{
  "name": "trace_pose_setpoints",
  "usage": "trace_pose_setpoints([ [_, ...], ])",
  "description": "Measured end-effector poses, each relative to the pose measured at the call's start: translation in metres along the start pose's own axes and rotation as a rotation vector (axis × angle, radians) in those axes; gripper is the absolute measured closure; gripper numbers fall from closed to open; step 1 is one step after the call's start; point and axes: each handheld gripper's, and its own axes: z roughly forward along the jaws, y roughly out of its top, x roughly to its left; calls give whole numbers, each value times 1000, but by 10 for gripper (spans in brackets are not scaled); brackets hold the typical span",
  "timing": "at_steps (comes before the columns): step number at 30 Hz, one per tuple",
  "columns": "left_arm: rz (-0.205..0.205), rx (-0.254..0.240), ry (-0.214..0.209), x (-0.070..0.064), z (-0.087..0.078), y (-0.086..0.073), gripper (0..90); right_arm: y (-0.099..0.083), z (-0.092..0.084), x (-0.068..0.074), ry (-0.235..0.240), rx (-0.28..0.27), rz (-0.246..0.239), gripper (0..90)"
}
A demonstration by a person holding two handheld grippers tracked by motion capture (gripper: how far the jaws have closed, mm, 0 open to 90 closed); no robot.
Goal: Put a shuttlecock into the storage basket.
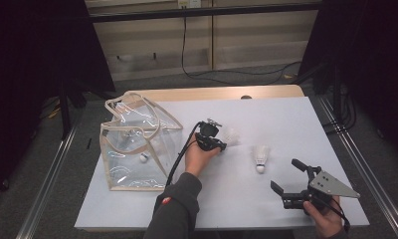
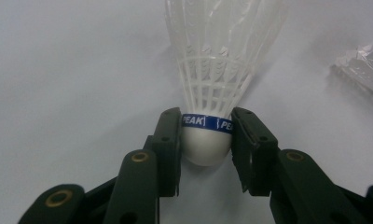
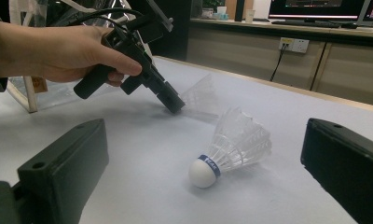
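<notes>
A white feather shuttlecock (image 2: pixel 217 56) with a blue band lies on the white table (image 1: pixel 296 119). My left gripper (image 2: pixel 207 122) is shut on its round cork base, one pad on each side. From above, the left gripper (image 1: pixel 223 145) sits mid-table with the held shuttlecock (image 1: pixel 232 135) pointing right. A second shuttlecock (image 1: pixel 260 158) lies to the right, loose on the table. In the right gripper view this second shuttlecock (image 3: pixel 231 149) lies on its side beyond my wide-open jaws. My right gripper (image 1: pixel 285 174) rests open near the front right edge.
A clear plastic tote bag (image 1: pixel 137 144) with beige trim stands at the table's left, with a small white shuttlecock (image 1: pixel 144 158) inside. Black curtains flank the table, and cables run across the floor behind it.
</notes>
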Motion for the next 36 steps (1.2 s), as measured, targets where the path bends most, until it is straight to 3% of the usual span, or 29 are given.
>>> trace_pose_setpoints([
  [11,-89,16,-37,3,-16,2,648,1,0,0,1,-2,2,5],
  [29,-146,-8,-102,4,-50,8,649,1,3,1,8,1,-2,5],
  [36,-161,-7,-103,2,-63,13,649,1,3,2,11,1,-3,5],
])
